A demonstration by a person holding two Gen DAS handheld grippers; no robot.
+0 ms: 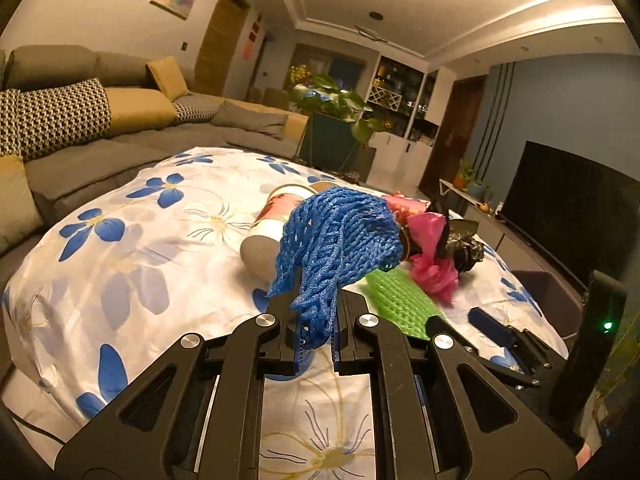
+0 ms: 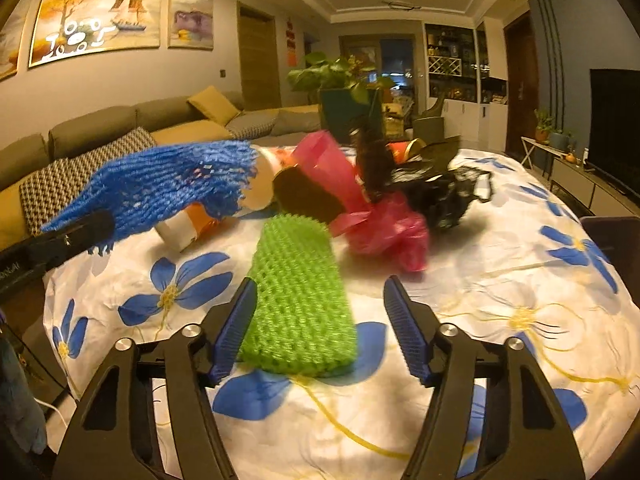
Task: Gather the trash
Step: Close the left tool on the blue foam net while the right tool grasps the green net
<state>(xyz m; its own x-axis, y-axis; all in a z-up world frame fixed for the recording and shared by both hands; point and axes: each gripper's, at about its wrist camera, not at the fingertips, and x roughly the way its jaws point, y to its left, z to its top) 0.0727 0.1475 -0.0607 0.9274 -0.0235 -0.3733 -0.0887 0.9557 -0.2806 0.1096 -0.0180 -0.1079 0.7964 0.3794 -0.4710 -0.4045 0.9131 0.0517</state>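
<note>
Left gripper (image 1: 316,320) clamps blue net (image 1: 340,240) – right gripper (image 2: 320,320) agape by green net (image 2: 300,292)

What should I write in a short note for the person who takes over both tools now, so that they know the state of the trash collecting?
Left tool: shut on the blue foam net, lifted above the table.
Right tool: open, holding nothing, with the green foam net between its fingers, lying on the flowered tablecloth.
Still on the table: a paper cup on its side, a pink plastic bag, a black plastic bag.
Done: blue net picked up.
Left: grasp the green net, then the cup and bags. No bin is visible in either view.
</note>
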